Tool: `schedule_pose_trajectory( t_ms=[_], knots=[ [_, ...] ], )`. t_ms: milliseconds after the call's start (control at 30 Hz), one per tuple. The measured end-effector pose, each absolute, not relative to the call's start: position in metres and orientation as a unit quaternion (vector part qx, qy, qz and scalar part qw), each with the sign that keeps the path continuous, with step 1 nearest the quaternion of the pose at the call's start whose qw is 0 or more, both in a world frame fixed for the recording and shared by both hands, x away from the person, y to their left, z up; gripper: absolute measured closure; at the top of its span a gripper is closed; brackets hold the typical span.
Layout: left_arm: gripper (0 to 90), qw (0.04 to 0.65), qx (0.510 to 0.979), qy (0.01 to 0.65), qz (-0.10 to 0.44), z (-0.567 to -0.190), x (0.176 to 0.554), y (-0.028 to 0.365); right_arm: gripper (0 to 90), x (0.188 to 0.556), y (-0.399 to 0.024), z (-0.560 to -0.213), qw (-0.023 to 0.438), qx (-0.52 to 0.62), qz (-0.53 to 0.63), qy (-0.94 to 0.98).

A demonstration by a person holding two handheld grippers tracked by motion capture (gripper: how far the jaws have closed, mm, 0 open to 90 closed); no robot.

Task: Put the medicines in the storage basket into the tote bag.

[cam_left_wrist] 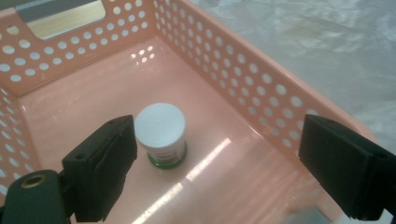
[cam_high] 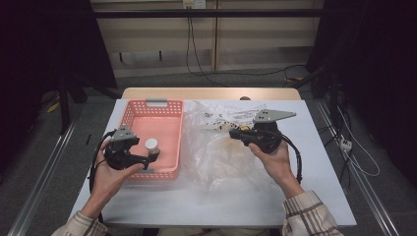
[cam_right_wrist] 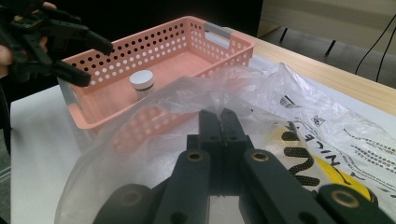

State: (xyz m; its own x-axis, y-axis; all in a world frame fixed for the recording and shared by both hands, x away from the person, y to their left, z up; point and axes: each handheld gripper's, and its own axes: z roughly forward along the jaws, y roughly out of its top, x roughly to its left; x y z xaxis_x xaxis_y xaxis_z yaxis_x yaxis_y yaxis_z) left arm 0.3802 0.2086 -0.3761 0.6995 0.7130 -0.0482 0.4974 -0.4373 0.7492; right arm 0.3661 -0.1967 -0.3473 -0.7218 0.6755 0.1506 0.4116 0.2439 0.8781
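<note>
- Small white-lidded jar with a green base (cam_left_wrist: 161, 135) stands upright on the floor of the pink perforated plastic basket (cam_high: 129, 114); seen from above, it sits toward the basket's 5 o'clock corner, apart from the walls.
- My left gripper (cam_high: 153, 156) hangs over the basket's near rim, at about 7 o'clock of the table in the high view, with my left hand (cam_high: 110, 174) wrapped around its body.
- Its 2 black jaws stand wide apart and hold nothing. In the left gripper view the jar lies between them, just beside the 9 o'clock jaw, but whether it touches I cannot tell; the 3 o'clock jaw is well apart from it, over the basket's side wall.
- My right gripper (cam_right_wrist: 219, 123) has its 2 jaws pressed together, pinching a fold of the clear crinkled plastic bag (cam_high: 216, 162).
- That bag lies spread on the white table top (cam_high: 324, 196) just beside the basket's 3 o'clock side; black and yellow printing shows on it at 3 o'clock in the right gripper view.
- My right hand (cam_high: 273, 155) holds that gripper near the table's centre, at about 3 o'clock from the basket.
- From the right gripper view, the basket sits at 11 o'clock with the jar inside, and my left gripper is at its 9 o'clock end.
</note>
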Motion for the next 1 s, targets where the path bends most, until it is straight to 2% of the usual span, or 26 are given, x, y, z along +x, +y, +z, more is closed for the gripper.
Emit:
schedule_pose_trajectory(
  t_ms=[267, 367, 667, 833, 967, 1000],
  knots=[
    [16.9, 0.359, 0.834, 0.395, 0.139, -0.382, 0.408, 0.206, 90.0, 0.367, -0.195, -0.35, 0.129, 0.349, 0.505, 0.779],
    [17.3, 0.345, 0.84, 0.397, 0.131, -0.385, 0.416, 0.203, 90.0, 0.367, -0.194, -0.35, 0.126, 0.349, 0.504, 0.78],
    [26.7, 0.3, 0.86, 0.394, 0.12, -0.392, 0.438, 0.193, 90.0, 0.368, -0.192, -0.352, 0.123, 0.349, 0.502, 0.782],
    [27.6, 0.274, 0.868, 0.396, 0.123, -0.395, 0.445, 0.192, 90.0, 0.369, -0.192, -0.353, 0.123, 0.349, 0.501, 0.783],
    [32.5, 0.25, 0.88, 0.389, 0.108, -0.399, 0.45, 0.19, 90.0, 0.369, -0.192, -0.353, 0.123, 0.349, 0.5, 0.783],
    [37.1, 0.248, 0.882, 0.385, 0.108, -0.399, 0.45, 0.189, 90.0, 0.369, -0.193, -0.353, 0.123, 0.349, 0.5, 0.783]
  ],
)
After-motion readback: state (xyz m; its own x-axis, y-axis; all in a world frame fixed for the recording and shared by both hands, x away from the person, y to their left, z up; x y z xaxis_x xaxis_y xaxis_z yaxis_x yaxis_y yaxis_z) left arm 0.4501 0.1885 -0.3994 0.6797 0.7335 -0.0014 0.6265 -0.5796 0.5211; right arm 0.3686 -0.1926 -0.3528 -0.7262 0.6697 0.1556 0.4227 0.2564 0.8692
